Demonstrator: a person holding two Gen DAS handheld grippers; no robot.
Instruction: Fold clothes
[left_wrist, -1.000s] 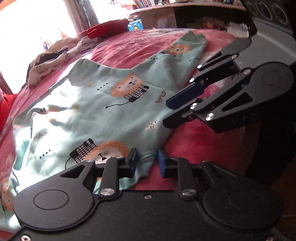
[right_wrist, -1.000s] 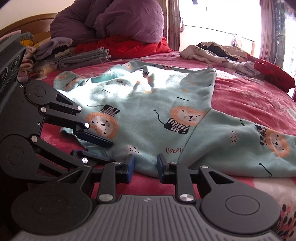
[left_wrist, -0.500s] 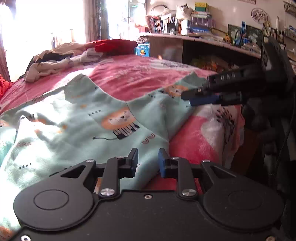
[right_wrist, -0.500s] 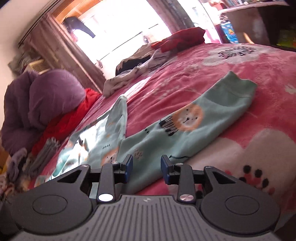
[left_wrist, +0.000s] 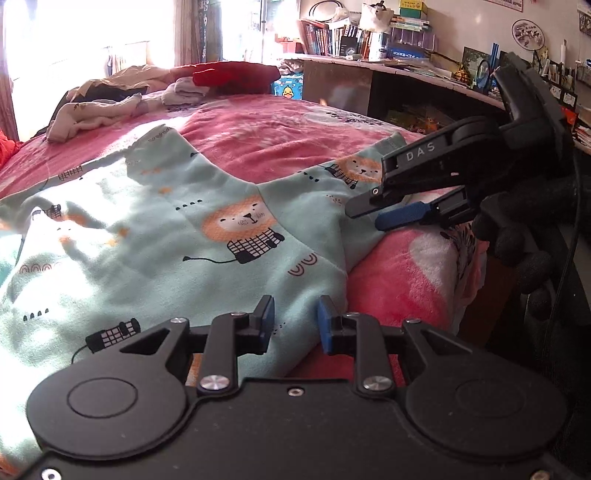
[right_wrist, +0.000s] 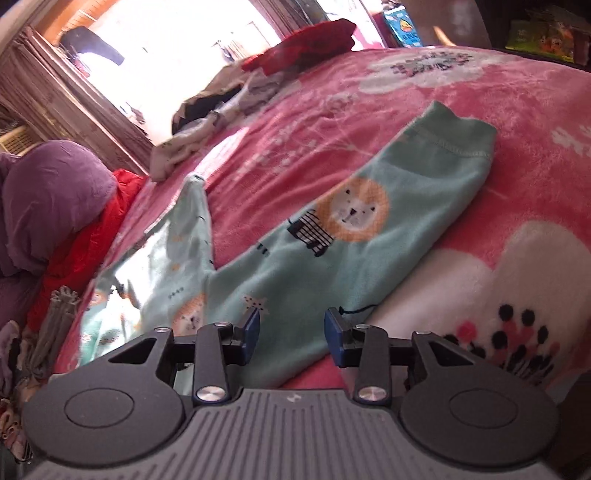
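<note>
Pink fleece bedding (left_wrist: 295, 133) covers the bed where a soft mint lion-print top (left_wrist: 155, 236) lies spread flat. Its sleeve (right_wrist: 369, 221) stretches sideways before the right gripper (right_wrist: 291, 332), whose jaws are opening with nothing pinched. The left gripper (left_wrist: 295, 319), narrowly parted, holds nothing above the hem. Next likely: pinching the sleeve to fold it inward.

Hard daylight floods in from the blown-out window (left_wrist: 85, 40), casting bright patches and shadows across the garment (left_wrist: 155, 236). Fisheye bending curves the edges; the right wrist view is slightly blurred.
</note>
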